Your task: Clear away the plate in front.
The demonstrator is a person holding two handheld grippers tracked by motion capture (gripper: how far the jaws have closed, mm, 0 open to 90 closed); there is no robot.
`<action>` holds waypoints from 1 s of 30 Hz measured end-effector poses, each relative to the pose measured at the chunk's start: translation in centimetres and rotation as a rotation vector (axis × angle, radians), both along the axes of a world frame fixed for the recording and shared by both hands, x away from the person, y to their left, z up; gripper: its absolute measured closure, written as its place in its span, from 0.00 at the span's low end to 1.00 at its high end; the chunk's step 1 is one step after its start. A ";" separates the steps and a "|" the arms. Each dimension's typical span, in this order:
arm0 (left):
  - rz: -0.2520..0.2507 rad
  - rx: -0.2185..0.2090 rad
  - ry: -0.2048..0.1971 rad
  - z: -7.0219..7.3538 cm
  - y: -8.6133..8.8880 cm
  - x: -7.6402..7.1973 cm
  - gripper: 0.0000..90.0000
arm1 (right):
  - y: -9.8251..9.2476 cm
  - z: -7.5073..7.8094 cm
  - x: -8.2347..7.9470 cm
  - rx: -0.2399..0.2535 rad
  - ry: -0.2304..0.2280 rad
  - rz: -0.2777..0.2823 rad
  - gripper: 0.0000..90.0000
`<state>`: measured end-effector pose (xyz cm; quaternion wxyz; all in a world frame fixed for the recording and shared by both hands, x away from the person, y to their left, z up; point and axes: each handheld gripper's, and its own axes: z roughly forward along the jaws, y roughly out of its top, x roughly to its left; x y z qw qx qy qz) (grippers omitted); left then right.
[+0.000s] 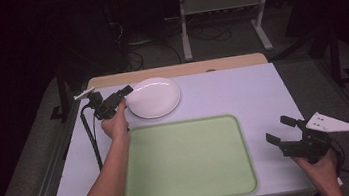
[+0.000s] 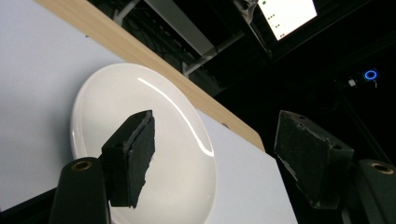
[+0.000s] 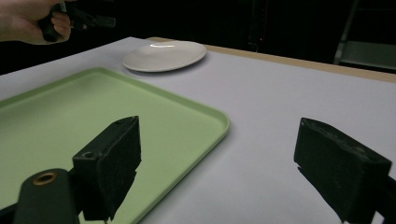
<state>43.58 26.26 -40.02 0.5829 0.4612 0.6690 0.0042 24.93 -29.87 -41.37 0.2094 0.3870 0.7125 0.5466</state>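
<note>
A white plate (image 1: 155, 98) lies at the back left of the white table, just beyond a light green tray (image 1: 183, 123). My left gripper (image 1: 124, 96) hovers at the plate's left rim, tilted, its jaws wide open with nothing between them. In the left gripper view the plate (image 2: 180, 158) sits below and between the jaws of that gripper (image 2: 219, 158), apart from them. My right gripper (image 1: 278, 129) rests open to the right of the tray, near the table's front right corner. In the right gripper view the open jaws (image 3: 233, 172) frame bare table beside the tray's rim (image 3: 224, 126), and the plate (image 3: 164, 55) lies farther off.
A wooden strip (image 1: 174, 71) runs along the table's far edge. Beyond it stand a metal frame (image 1: 223, 1) and floor cables. Bare white table (image 1: 242, 89) lies right of the plate. The left hand (image 3: 28, 21) with its gripper is at the right gripper view's top left.
</note>
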 end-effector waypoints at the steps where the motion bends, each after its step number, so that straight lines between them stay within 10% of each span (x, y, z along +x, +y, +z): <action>1: 0.002 -0.006 0.008 -0.2 0.0 0.1 0.32 | 0.0 0.0 0.0 0.001 0.000 -0.001 0.15; 30: 0.059 -0.022 0.113 -3.0 1.7 1.1 0.33 | 0.1 0.0 0.0 0.003 0.005 0.007 0.15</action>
